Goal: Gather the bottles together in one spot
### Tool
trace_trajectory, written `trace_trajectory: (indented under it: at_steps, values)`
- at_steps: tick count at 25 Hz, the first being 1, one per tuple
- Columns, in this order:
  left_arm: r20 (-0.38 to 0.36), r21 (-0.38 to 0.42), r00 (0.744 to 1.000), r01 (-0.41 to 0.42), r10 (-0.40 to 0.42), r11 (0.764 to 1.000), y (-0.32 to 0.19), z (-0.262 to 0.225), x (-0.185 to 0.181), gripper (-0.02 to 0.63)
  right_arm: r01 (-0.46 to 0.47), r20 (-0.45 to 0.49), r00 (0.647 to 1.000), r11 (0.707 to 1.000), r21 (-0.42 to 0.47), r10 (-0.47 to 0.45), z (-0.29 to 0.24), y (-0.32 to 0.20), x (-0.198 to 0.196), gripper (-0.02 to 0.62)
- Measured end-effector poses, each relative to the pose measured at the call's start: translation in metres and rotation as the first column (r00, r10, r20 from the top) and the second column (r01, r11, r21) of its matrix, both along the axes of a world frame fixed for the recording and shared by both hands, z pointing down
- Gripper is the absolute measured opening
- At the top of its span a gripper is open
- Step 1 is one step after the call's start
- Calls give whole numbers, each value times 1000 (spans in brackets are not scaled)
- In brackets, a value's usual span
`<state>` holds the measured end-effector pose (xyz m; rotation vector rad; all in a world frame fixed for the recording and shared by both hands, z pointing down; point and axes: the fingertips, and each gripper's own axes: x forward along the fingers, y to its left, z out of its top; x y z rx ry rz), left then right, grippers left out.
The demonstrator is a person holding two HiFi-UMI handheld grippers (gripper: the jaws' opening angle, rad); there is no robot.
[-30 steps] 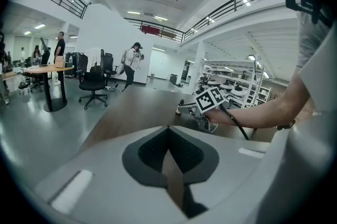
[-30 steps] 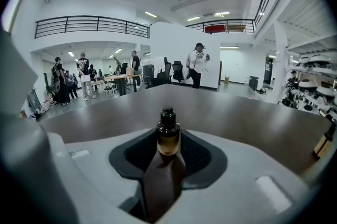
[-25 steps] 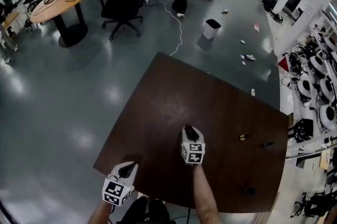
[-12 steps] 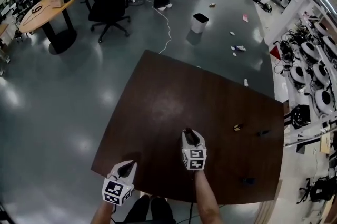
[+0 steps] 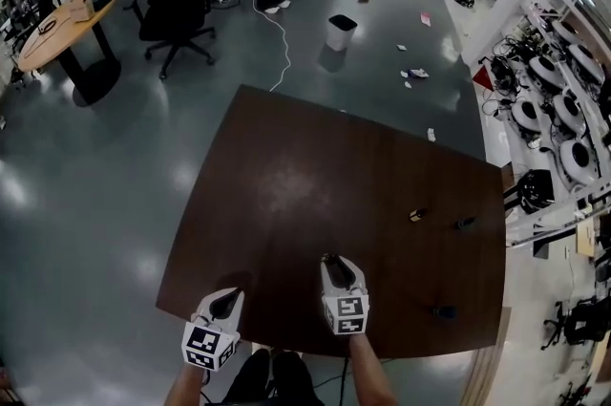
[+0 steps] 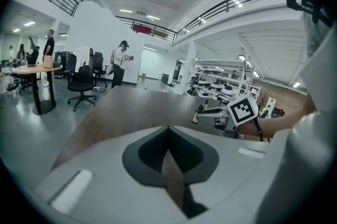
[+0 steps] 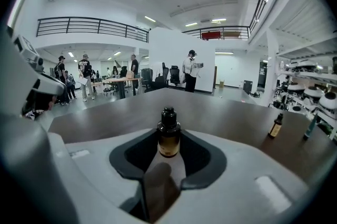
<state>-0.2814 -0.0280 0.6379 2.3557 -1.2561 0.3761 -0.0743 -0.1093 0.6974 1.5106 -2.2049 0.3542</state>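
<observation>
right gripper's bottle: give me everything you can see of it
Small dark brown bottle, glass by its look, black screw cap, tan label with print too small to read. It stands upright between the dark pads of the right gripper, which press its sides, over the near part of the brown table. Its base is hidden, so contact with the table can't be told.

Table (image 5: 315, 175): dark wood-look top, smooth, soft sheen. Floor (image 5: 95, 184): grey, glossy. Bottle (image 7: 168, 136): amber, glass-like, glossy; black cap. Right gripper (image 7: 169, 149): matt pale plastic; pads (image 7: 131, 157) dark, matt.
</observation>
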Motion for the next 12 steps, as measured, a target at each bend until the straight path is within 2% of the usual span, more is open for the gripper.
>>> trace_trajectory:
  at_steps: [6, 12]
  values:
    - [-11, 2, 1000, -27, 27, 1000, 4, 0, 13, 0, -11, 26, 1000, 1000, -19, 12, 11, 32, 3, 132]
    - [-5, -3, 999, -44, 44, 999, 10, 3, 22, 0, -5, 33, 999, 999, -37, 6, 25, 42, 4, 132]
